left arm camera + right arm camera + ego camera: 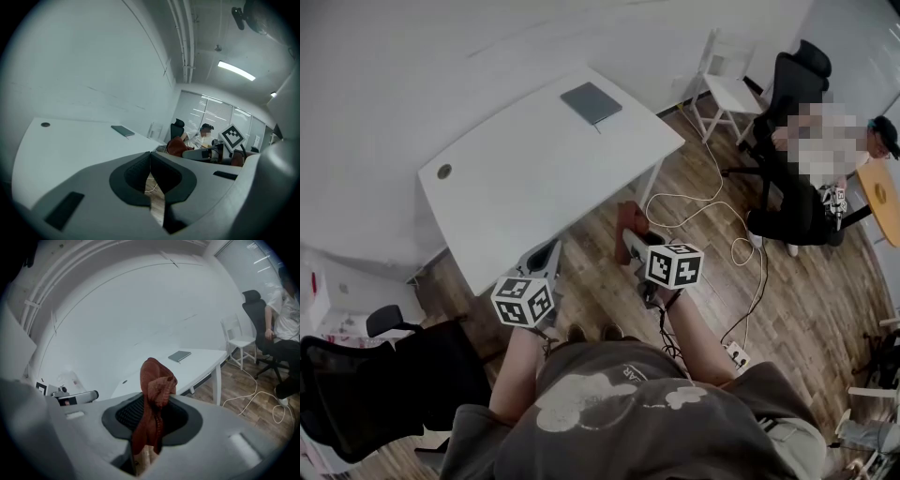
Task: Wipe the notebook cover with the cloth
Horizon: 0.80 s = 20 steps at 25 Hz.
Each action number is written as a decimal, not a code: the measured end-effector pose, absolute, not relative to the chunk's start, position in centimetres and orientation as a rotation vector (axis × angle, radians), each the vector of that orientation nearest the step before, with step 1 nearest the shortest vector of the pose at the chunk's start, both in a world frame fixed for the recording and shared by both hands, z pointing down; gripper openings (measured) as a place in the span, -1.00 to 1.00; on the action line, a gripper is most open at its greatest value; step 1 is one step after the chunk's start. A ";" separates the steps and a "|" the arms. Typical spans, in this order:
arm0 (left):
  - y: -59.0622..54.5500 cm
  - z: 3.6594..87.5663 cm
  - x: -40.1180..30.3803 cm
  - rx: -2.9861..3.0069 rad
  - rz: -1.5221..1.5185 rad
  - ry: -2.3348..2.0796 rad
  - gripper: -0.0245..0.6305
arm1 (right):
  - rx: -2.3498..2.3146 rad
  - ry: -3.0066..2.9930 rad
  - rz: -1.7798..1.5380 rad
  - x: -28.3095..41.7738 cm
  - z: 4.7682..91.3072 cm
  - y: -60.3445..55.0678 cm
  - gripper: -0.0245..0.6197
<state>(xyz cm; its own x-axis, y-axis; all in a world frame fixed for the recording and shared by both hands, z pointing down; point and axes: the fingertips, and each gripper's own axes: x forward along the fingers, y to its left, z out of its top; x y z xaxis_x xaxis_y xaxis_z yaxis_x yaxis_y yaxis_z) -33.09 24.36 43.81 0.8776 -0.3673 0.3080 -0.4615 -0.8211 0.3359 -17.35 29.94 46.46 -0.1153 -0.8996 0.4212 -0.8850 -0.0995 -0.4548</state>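
The right gripper [151, 404] pinches the cloth [154, 380], bunched ready for wiping. The left gripper [150, 161] is closed on nothing. The notebook [592, 102] lies at the table's [516, 197] far corner, well beyond both grippers.

The notebook [592, 102], dark grey and apparently closed, lies flat near the far right corner of the table [516, 178]. The rust-red cloth [154, 380] stands bunched, pinched between the right gripper's [149, 425] jaws.
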 end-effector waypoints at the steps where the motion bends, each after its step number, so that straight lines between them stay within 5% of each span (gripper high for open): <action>1: 24.5 43.7 -32.7 2.645 0.322 -0.613 -0.93 | -2.073 2.094 -1.019 -16.9 46.4 30.2 -0.60; 20: 26.3 45.1 -27.7 2.655 0.361 -0.630 -0.93 | -2.067 2.081 -1.064 -11.7 48.4 33.0 -0.60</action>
